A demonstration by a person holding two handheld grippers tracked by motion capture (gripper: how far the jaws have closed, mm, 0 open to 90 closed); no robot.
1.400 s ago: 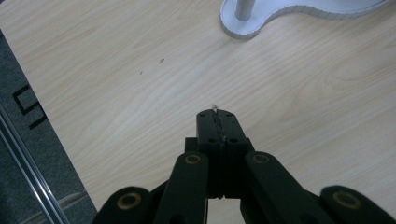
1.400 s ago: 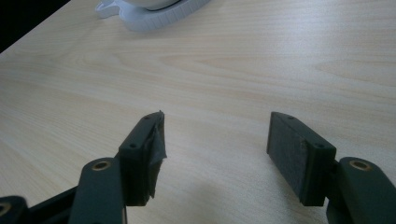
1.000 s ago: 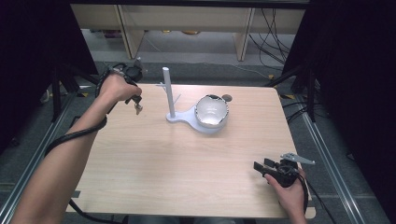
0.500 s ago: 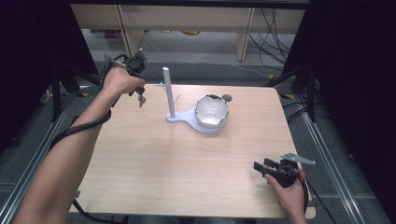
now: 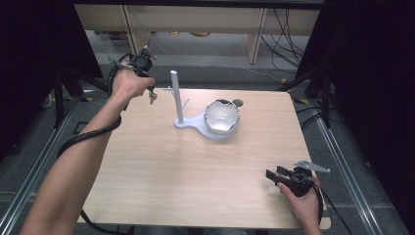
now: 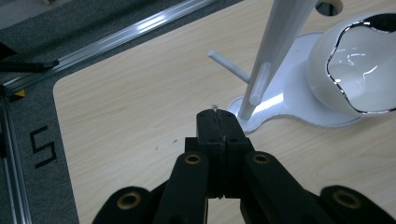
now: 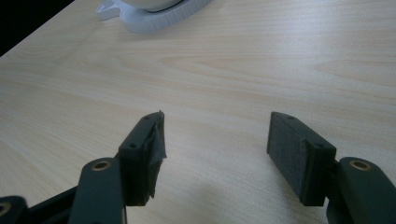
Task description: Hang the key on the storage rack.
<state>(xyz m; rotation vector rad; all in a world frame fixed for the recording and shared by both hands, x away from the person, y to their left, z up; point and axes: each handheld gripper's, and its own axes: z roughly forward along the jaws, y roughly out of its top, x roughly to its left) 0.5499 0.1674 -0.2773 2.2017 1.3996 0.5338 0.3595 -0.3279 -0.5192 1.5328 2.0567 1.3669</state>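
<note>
A white stand [image 5: 193,125] sits on the far middle of the wooden table, with an upright post [image 5: 175,95] that carries short side pegs. A glossy white bowl [image 5: 221,116] rests on the stand's round base, right of the post. My left gripper [image 5: 152,98] hovers just left of the post near the table's far left edge, jaws pressed together; nothing clear shows between them. In the left gripper view the shut gripper [image 6: 217,116] points at the foot of the post [image 6: 280,42], with the bowl [image 6: 359,70] beyond. My right gripper [image 5: 270,175] rests open near the front right corner, above bare wood [image 7: 215,135].
A dark round hole [image 5: 238,103] lies in the tabletop behind the bowl. Metal floor rails [image 5: 39,161] run along the table's left side. Shelving legs and cables [image 5: 288,29] stand beyond the far edge. The stand's base edge [image 7: 154,18] shows far ahead of the right gripper.
My left gripper has moved away from me and a little to the right, closer to the post. The right gripper has stayed still and open.
</note>
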